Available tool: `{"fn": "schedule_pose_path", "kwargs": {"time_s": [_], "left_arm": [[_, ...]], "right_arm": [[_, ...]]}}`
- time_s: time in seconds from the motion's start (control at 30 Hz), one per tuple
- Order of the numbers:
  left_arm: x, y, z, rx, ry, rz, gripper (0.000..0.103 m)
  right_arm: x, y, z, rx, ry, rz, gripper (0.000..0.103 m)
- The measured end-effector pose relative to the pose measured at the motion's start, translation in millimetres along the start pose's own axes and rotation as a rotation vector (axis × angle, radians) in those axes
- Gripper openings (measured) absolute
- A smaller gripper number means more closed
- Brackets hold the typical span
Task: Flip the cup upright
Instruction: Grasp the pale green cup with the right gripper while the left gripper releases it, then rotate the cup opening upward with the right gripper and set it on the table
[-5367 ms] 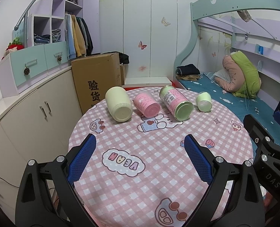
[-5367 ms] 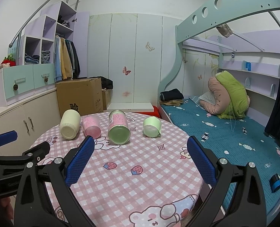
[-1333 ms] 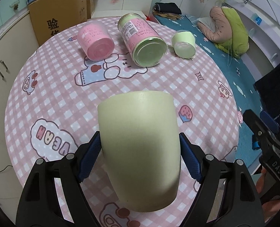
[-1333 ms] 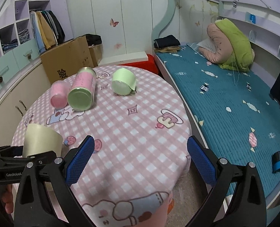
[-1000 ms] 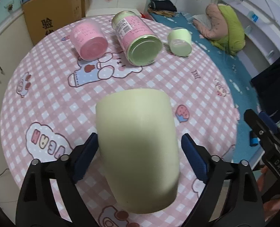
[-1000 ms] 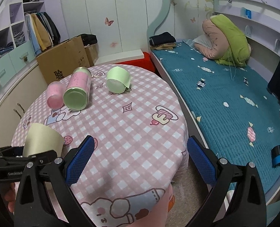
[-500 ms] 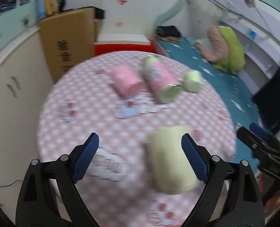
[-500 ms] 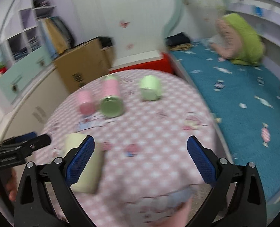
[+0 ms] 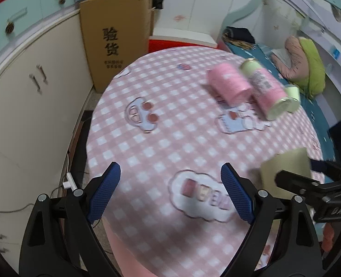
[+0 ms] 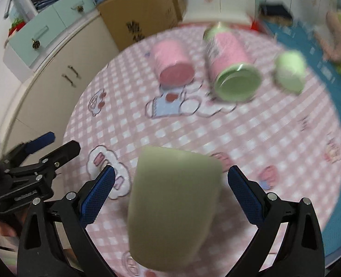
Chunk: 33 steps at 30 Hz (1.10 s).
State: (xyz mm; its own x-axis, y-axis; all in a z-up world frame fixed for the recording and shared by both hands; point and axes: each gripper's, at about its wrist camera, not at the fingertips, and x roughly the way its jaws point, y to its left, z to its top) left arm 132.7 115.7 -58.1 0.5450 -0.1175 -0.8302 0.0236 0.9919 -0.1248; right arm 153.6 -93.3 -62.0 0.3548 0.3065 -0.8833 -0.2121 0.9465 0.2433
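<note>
A pale green cup (image 10: 174, 207) stands on the pink checked table (image 10: 251, 138) near its front edge, wide end up. My right gripper (image 10: 169, 191) is open, with its blue pads on either side of the cup and a gap on each side. In the left wrist view the cup (image 9: 285, 173) stands at the right, partly behind the right gripper's black arm. My left gripper (image 9: 170, 191) is open and empty over the table's front left part, away from the cup.
A pink cup (image 10: 172, 62), a pink canister with a green lid (image 10: 230, 67) and a small green cup (image 10: 289, 71) lie on their sides at the back of the table. A cardboard box (image 9: 117, 37) and cabinets (image 9: 20, 106) stand to the left, a bed (image 9: 309, 53) to the right.
My left gripper let go of the pale green cup and swung away to the left. My right gripper moved in around the cup. Both views are blurred by motion.
</note>
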Motion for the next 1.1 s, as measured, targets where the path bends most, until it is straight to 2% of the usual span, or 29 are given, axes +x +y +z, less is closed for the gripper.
{"fn": "schedule_pose_path", "kwargs": {"time_s": [0.2,0.37,0.43,0.57,0.7,0.73,0.77,0.93,1.1], "left_arm": [[22,24,-1,-0.034,0.04,0.015,0.089],[25,26,-1,-0.03,0.039,0.008,0.089],[25,23,0,-0.027,0.036,0.003,0.089],[21,15,2,-0.011,0.022,-0.001,0.089],[14,5,7,-0.006,-0.007,-0.012,0.089],[13,2,8,-0.003,-0.012,-0.014,0.089],[12,0,9,0.002,-0.017,-0.015,0.089],[13,-14,12,0.024,-0.018,-0.014,0.089],[10,-22,11,0.039,-0.026,-0.011,0.089]], "right_arm": [[19,-9,9,0.079,0.079,0.052,0.077],[23,-9,12,0.072,0.107,0.057,0.076],[18,-9,12,0.077,0.081,0.041,0.076],[-13,-6,17,0.046,-0.082,-0.055,0.076],[-36,-6,22,0.011,-0.202,-0.131,0.076],[-37,-5,24,-0.006,-0.226,-0.174,0.076],[-36,-5,24,-0.017,-0.239,-0.195,0.076],[-32,-18,28,-0.001,-0.256,-0.17,0.076],[-35,-6,15,-0.05,-0.264,-0.187,0.077]]}}
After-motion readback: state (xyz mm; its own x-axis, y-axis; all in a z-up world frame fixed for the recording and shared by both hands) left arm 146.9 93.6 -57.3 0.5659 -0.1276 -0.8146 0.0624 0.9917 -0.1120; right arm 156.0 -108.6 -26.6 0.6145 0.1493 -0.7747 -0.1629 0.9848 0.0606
